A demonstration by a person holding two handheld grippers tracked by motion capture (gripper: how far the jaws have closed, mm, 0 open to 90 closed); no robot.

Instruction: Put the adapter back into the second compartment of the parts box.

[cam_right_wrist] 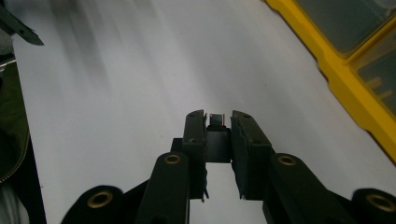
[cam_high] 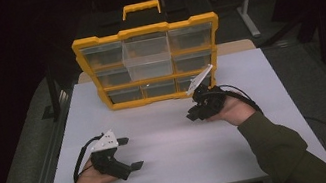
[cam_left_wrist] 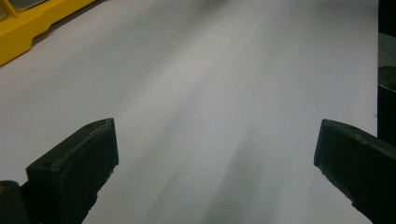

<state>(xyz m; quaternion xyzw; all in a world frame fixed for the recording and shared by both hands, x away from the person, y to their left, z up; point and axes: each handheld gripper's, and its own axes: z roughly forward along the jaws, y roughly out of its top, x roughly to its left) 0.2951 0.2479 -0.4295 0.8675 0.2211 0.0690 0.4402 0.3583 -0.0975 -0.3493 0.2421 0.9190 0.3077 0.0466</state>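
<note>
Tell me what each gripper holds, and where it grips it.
The right gripper is shut on a small dark piece, pinched near its jaw tips; what the piece is cannot be told. The left gripper is open over the table, holding nothing.

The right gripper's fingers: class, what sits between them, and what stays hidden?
The right gripper has its fingers closed on a small dark object with a reddish edge. Only its tip shows; the rest is covered, so its identity cannot be told.
</note>
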